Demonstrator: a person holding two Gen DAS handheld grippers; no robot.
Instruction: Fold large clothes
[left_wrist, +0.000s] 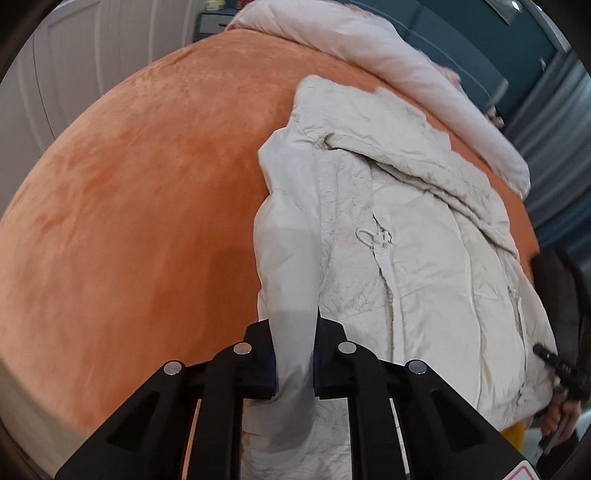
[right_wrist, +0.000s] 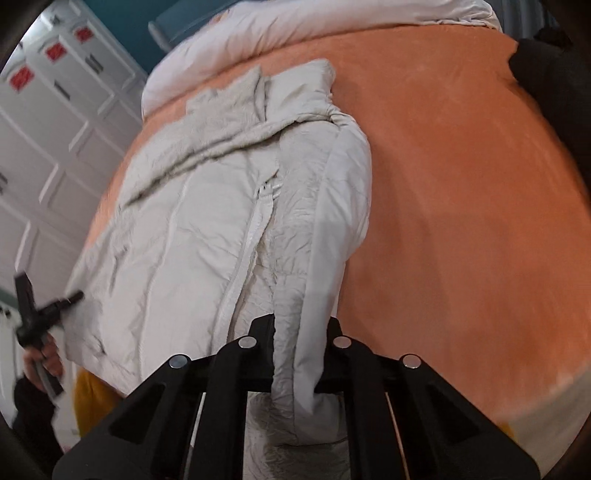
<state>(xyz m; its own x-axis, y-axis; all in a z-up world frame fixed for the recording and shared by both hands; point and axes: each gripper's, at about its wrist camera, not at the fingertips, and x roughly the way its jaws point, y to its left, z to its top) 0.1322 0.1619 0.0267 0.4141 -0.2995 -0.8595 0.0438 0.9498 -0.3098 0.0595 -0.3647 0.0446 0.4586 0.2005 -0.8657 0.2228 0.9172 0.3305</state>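
Note:
A large cream padded jacket lies on an orange bedspread, zipper up, hood end far from me. My left gripper is shut on the jacket's left sleeve, which runs up from the jaws along the jacket's left side. In the right wrist view the same jacket lies left of centre. My right gripper is shut on the jacket's right sleeve, pinched between the black fingers. Each view shows the other gripper at the jacket's far lower corner.
A pale rolled duvet lies along the far edge of the bed. White panelled wardrobe doors stand beside the bed. A dark teal wall lies behind. A dark item sits on the bedspread at far right.

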